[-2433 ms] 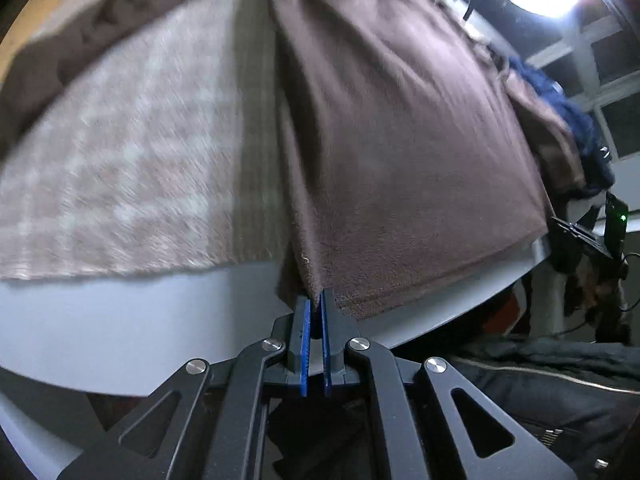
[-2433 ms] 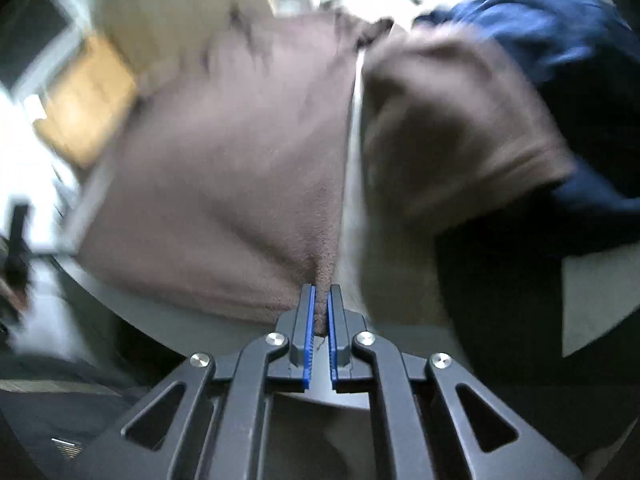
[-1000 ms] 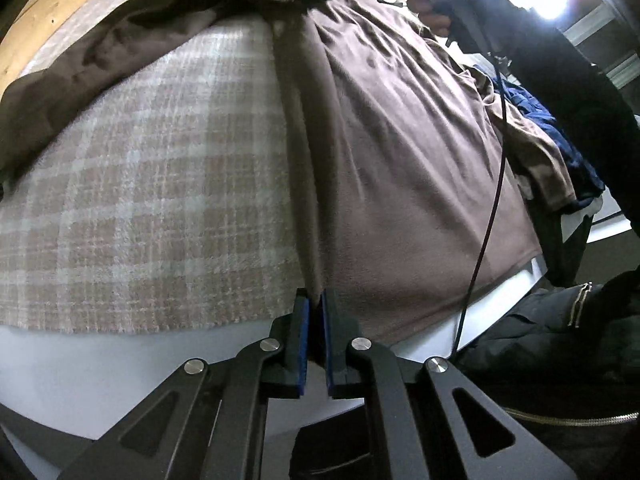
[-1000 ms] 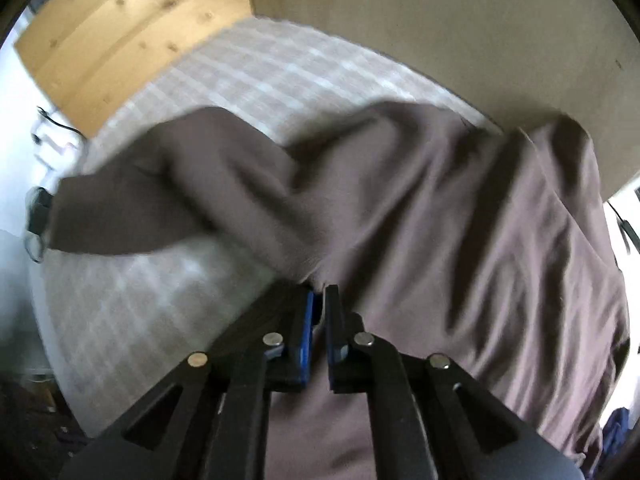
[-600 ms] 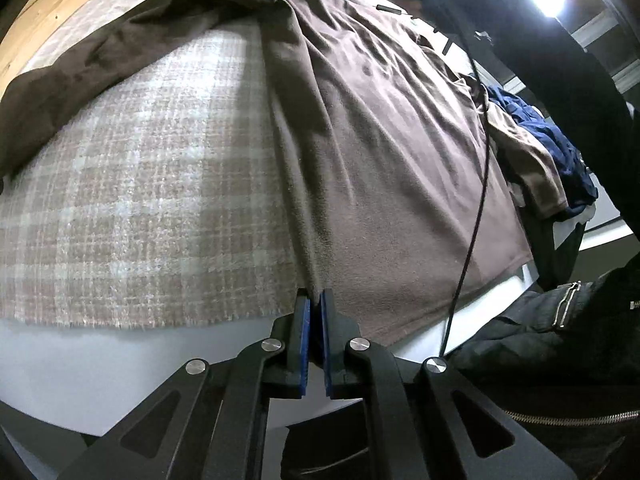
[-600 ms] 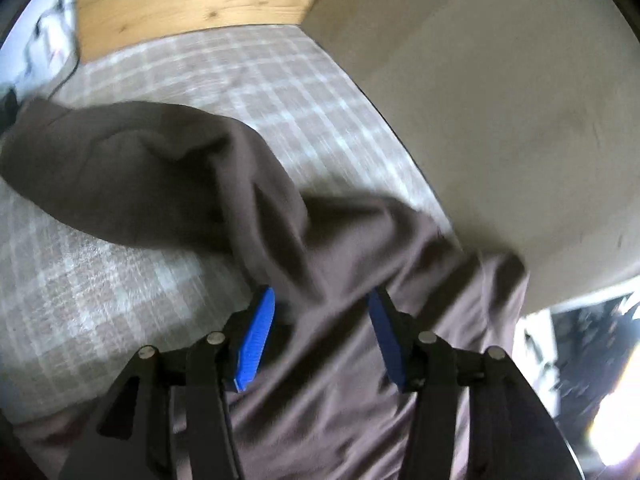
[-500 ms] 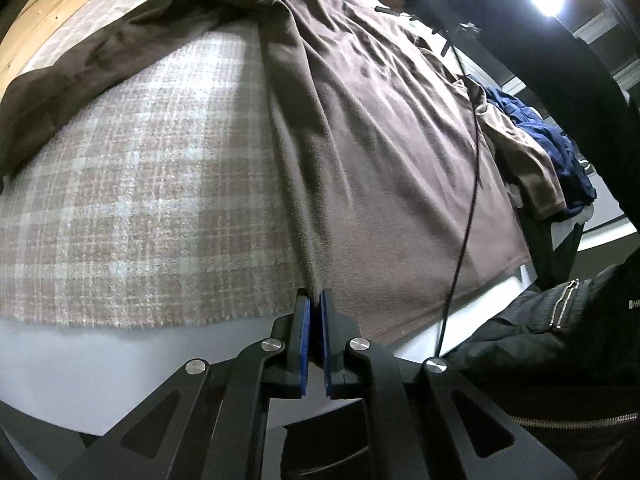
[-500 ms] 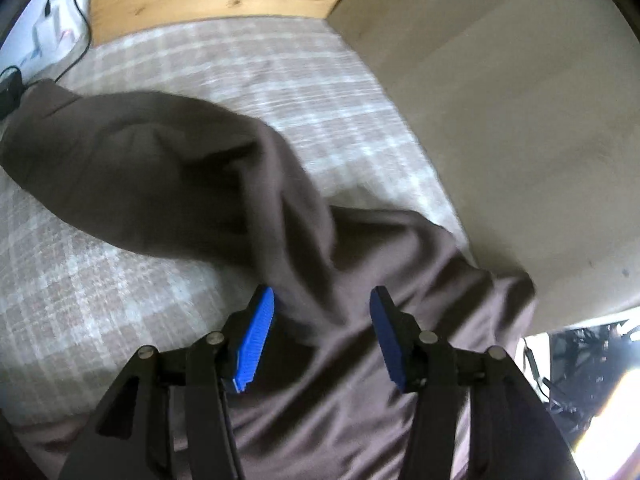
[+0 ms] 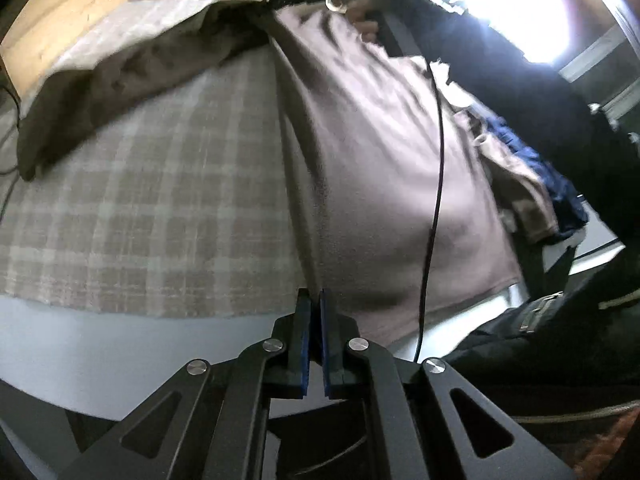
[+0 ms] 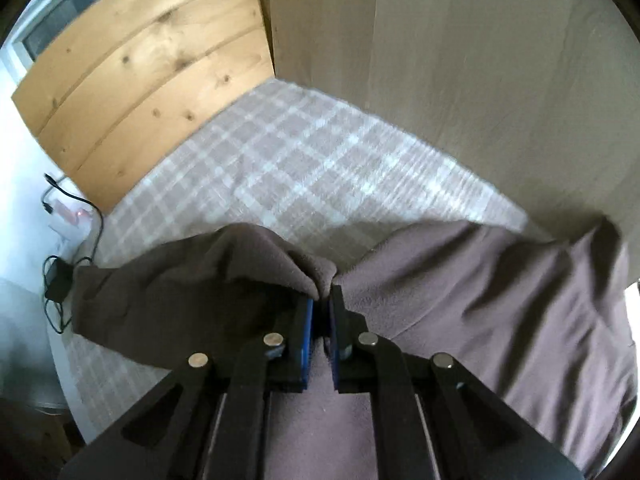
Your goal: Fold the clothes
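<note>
**Two tongs pinch one brown garment on a plaid-covered bed**

Both tongs are closed on the same brown garment (image 9: 384,184), a soft fleece-like piece spread across a plaid blanket (image 9: 152,208) that covers the bed.

The left tongs (image 9: 314,312) grip the near hem of the garment, their blue pads drawn tight together with the cloth edge caught between them. From that pinch a fold line runs straight away up the fabric. The body of the garment lies to the right of this line, while a sleeve (image 9: 120,88) trails off to the left over the plaid. Below the blanket's edge a pale sheet (image 9: 120,352) shows.

The right tongs (image 10: 320,312) clamp a bunched ridge of the garment at its far end, near a beige wall (image 10: 480,80) and a wooden panel (image 10: 140,80). The pads stand narrowly apart with a thick gather of cloth filling the gap. In the right wrist view the sleeve drapes to the left and the body falls to the right.

In the left wrist view a hand (image 9: 366,28) holds the far tool, a dark sleeved arm (image 9: 520,92) reaching over the garment, and a black cable (image 9: 434,184) hangs down across the fabric. More clothes, brown and navy (image 9: 560,192), lie heaped just beside the garment's right edge. A charger and cord (image 10: 60,276) lie off the bed's left side.
</note>
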`<state>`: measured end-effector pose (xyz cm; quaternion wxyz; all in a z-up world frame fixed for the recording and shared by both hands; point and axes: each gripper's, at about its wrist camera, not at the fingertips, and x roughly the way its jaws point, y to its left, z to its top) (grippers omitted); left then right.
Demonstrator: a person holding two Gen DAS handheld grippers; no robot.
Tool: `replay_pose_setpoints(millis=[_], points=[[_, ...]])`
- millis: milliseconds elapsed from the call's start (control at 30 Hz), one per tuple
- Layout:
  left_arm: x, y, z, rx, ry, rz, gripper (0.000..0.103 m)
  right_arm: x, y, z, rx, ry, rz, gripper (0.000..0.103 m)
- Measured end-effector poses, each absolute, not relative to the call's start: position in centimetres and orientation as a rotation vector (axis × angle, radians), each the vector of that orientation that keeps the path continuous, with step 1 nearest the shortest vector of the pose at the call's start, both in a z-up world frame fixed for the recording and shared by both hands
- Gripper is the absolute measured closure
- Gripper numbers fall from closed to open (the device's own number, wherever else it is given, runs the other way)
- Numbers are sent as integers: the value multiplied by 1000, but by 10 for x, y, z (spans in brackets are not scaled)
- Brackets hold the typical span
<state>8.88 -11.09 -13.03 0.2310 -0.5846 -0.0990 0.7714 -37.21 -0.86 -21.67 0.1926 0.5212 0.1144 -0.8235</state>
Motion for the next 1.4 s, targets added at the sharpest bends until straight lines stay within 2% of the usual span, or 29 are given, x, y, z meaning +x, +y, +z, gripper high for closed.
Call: replay_pose_setpoints(millis=[133,200,267,333,467,567,633,733,833,900,1000,1033,1067,1133,1300,1400], points=[[82,-108,-156,-1729,-259,2065,98,-369,-1,-210,1460,262,-2304,93],[80,-121,-150,-1748,-289,2080,90,-368,3,-207,1458,232,-2300,89],[72,-152,-135,-1736,-304,2186,88,-366,7,-204,1456,202,-2295,76],[63,-182,-120,-1721,-319,2292,85,-365,10,-200,1454,173,-2291,71],[24,-242,-103,-1722,-229,2519,82,-354,20,-188,1434,146,-2286,70],[-10,-251,-106,-1729,-109,2565,81,-344,25,-180,1418,158,-2285,70],[-32,-257,-109,-1732,-28,2592,78,-341,17,-193,1449,248,-2288,70],[-48,-248,-122,-1761,78,2551,78,-337,11,-208,1475,267,-2264,70],[-55,-243,-127,-1759,120,2525,83,-346,1,-229,1492,276,-2262,70],[-56,-241,-127,-1741,131,2516,103,-355,-6,-240,1502,295,-2262,70],[-59,-241,-122,-1706,161,2515,103,-367,-19,-253,1504,335,-2255,70],[-59,-243,-118,-1689,175,2523,103,-367,-20,-255,1504,356,-2252,81],[-59,-244,-113,-1672,175,2533,103,-367,-20,-256,1503,375,-2255,95],[-57,-250,-98,-1633,167,2561,103,-367,-12,-251,1495,382,-2274,96],[-39,-267,-55,-1518,126,2611,103,-365,32,-223,1482,264,-2338,96],[-32,-272,-52,-1520,84,2566,101,-360,38,-219,1491,319,-2357,96]])
